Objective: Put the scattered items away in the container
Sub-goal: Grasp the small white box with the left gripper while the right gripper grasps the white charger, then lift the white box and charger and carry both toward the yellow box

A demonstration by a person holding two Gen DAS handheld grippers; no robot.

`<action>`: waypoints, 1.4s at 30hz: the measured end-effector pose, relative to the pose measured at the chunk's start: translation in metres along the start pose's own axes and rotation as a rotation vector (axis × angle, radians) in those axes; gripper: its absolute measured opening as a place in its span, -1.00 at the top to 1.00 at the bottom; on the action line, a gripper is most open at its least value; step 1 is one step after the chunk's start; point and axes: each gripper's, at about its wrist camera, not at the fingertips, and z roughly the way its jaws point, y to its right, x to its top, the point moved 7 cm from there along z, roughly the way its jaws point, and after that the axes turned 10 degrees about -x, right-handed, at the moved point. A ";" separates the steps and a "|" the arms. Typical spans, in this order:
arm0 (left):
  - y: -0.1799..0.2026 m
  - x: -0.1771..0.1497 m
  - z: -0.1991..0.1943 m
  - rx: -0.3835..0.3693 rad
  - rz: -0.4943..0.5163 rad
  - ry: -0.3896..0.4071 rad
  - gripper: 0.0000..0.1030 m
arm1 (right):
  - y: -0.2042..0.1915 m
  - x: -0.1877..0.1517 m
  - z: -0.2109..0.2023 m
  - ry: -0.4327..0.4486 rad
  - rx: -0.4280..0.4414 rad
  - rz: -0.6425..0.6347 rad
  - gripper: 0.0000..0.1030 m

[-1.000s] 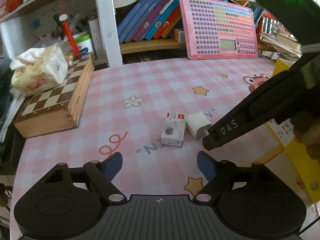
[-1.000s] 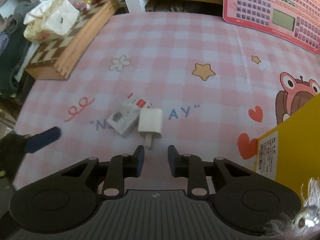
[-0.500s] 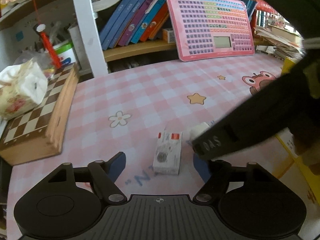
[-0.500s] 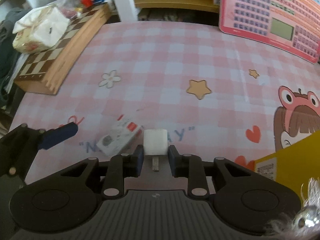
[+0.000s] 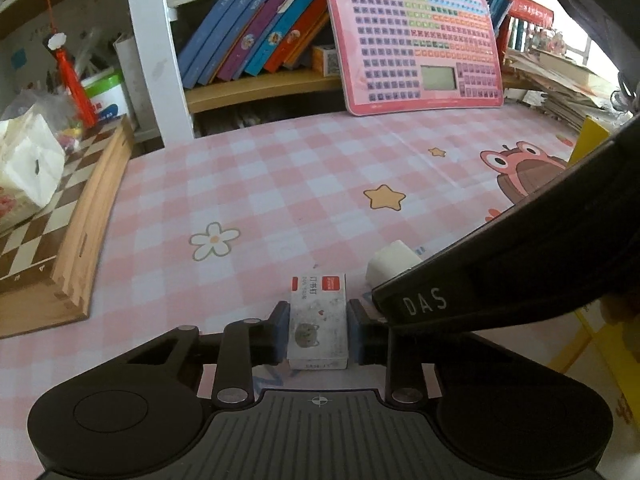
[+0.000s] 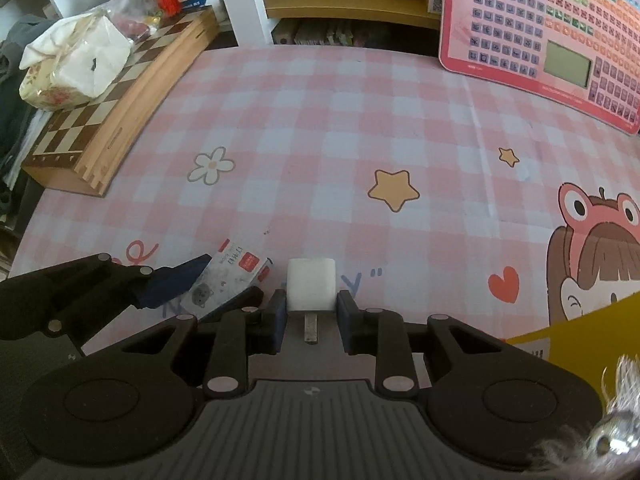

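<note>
On tablecloth [image 6: 320,120]: one staple box [image 5: 318,320], one charger [image 6: 311,289].

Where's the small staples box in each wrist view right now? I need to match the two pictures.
Left wrist: the staples box sits low centre, between the closing jaws of the left gripper, pads at its sides.
Right wrist: the same box lies lower left, tilted, left of the white charger.
Shared landmark: the white flower print on the pink tablecloth, up and left of the box.
</note>
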 end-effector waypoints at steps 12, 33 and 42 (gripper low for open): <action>-0.014 -0.007 -0.058 -0.058 -0.147 0.071 0.45 | -0.005 -0.005 -0.047 0.078 0.068 0.010 0.54; 0.022 -0.058 -0.160 -0.081 -0.165 0.134 0.45 | -0.020 -0.078 -0.134 0.149 0.123 0.011 0.54; 0.046 -0.077 -0.192 -0.093 -0.149 0.140 0.45 | -0.024 -0.114 -0.162 0.168 0.143 0.021 0.54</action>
